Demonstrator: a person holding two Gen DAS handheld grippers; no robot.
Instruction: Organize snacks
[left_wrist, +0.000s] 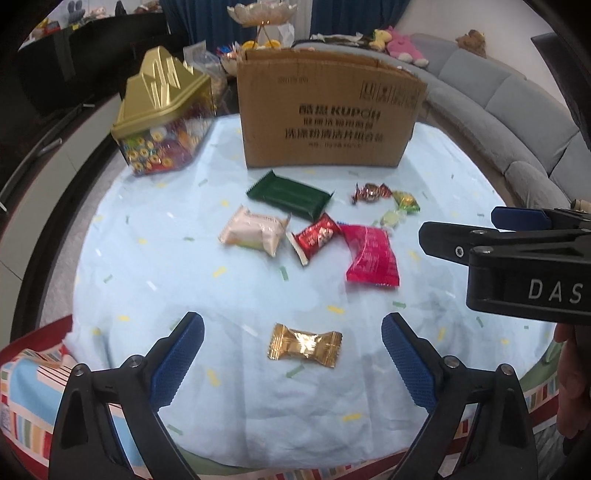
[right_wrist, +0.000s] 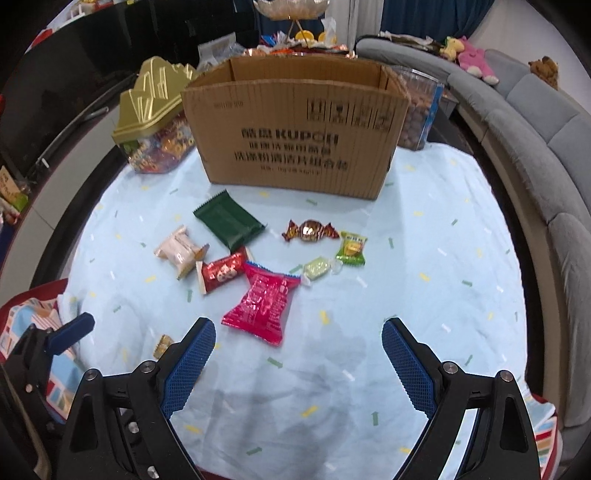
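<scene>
I have both tools angled down over the tabletop (left_wrist: 122, 280), which is covered by a pale blue cloth with confetti marks, and the relation that matters is the gold-wrapped candy (left_wrist: 304, 344) lying just ahead of my left hand-held gripper (left_wrist: 291, 365), centred in the gap between its two blue pads, which are spread wide with nothing pinched. The candy's long axis runs crosswise, from one pad toward the other, so I judge a close from here would catch it by its twisted ends rather than across its middle. My right hand-held gripper (right_wrist: 299, 363) is also spread and empty, with bare cloth between its pads; the nearest thing to it is the pink packet (right_wrist: 260, 308), just ahead and to the left of its left pad, long axis running roughly away from me. The gold candy shows only as a sliver at that pad's outer side in the right view, so the left hand is plainly the nearer one for it. Further out lie a red packet (left_wrist: 316, 236), a white packet (left_wrist: 253, 232), a dark green packet (left_wrist: 290, 197) and three small sweets. Behind them stands the open cardboard box (right_wrist: 295, 136), printed "KUPOH" with Chinese lines I cannot read; the right tool's body reads "DAS"
</scene>
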